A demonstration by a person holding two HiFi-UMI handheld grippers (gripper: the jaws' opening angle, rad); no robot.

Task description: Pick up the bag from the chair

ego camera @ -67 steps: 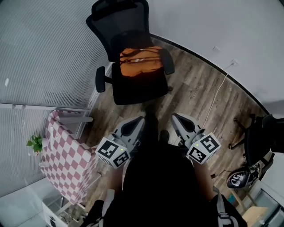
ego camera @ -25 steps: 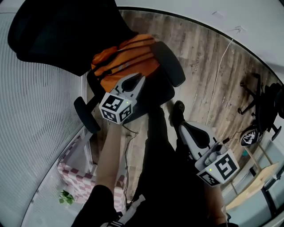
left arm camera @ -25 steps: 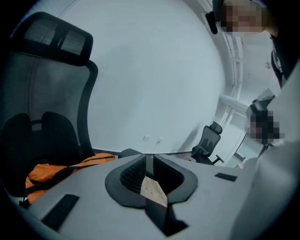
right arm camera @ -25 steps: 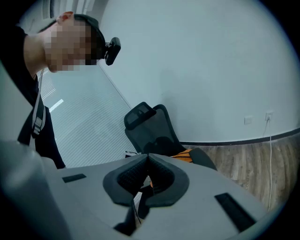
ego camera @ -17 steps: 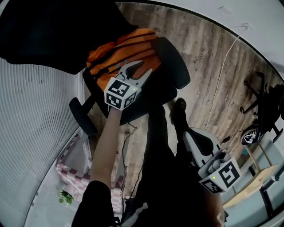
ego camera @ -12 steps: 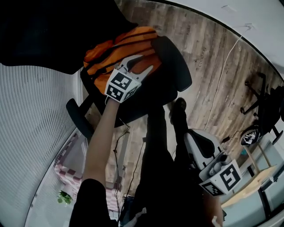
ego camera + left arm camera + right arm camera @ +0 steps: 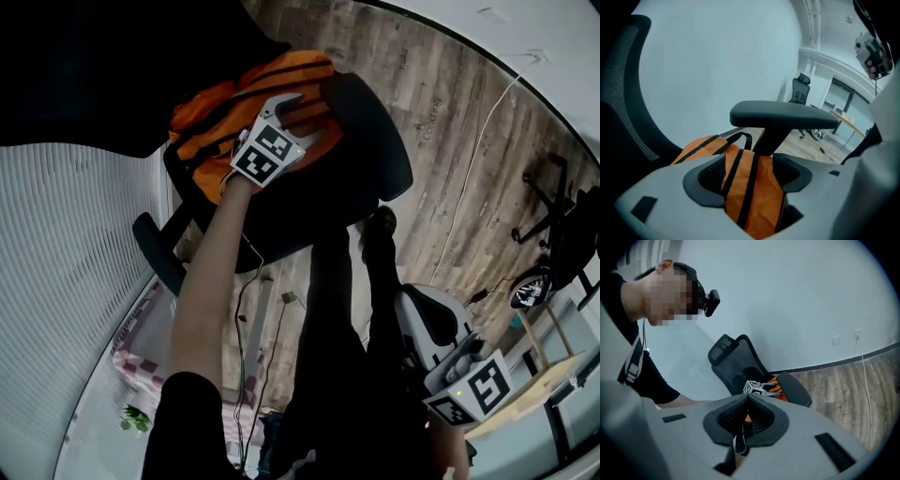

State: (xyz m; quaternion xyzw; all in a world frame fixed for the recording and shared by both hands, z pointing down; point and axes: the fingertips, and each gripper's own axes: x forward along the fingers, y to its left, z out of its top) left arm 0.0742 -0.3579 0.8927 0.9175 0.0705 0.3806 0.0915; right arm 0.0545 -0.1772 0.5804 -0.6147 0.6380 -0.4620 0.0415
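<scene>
The orange bag [image 7: 208, 105] is lying on the seat of the black chair [image 7: 323, 187], against the backrest, with its black straps [image 7: 740, 168] running over the top. The left tool [image 7: 305, 118] is reaching out over the bag at the far left of the scene. Its jaws are standing apart and straddling a raised fold of orange cloth that carries two of the straps. The cloth is sitting between the pads, but the jaws are not yet closing on it, so this tool is released. The chair's armrest [image 7: 783, 114] is standing just beyond the jaws.

The right tool [image 7: 407, 300] is hanging low at the near right beside the person's leg, well apart from the chair. Its jaws are clenched together, gripping nothing.

The step in hand looks like the approach ending and the grasp beginning. The next move is probably calling for the left jaws to close firmly on the fold and straps, then lift upward and toward the person, keeping clear of the armrest so a strap is not snagging on it.
</scene>
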